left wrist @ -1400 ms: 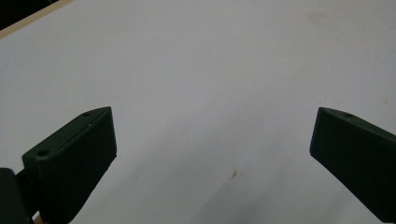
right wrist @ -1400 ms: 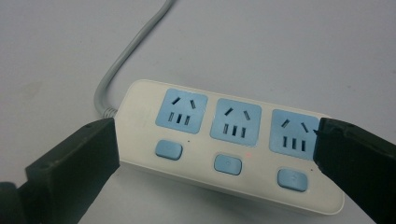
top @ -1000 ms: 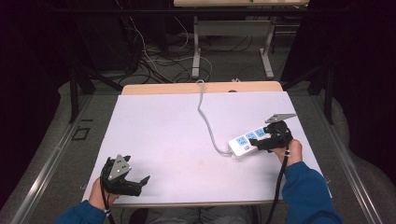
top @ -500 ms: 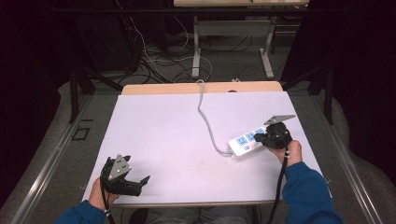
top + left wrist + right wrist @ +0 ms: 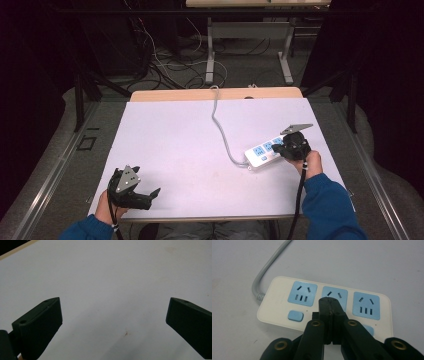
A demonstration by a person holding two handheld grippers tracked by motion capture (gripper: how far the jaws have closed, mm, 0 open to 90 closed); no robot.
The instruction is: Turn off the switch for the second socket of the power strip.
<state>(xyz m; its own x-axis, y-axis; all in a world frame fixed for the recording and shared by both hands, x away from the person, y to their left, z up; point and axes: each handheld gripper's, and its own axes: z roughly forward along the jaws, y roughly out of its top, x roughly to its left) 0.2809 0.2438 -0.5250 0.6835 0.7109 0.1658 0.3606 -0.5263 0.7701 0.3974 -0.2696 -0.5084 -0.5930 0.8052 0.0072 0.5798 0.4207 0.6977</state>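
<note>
With the right gripper (image 5: 329, 302) closed, its jaws poised over the power strip's (image 5: 287, 302) middle switch, pressing looks next; left gripper (image 5: 150, 195) gapes idle.

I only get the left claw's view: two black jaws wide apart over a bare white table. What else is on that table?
Observer: A white power strip lies at the right side, its grey cord running to the far edge.
Operator: Where's the other claw?
Observer: The right claw is over the strip's middle socket, jaws shut together on nothing.
Operator: How many sockets?
Observer: Three, all blue.
</note>
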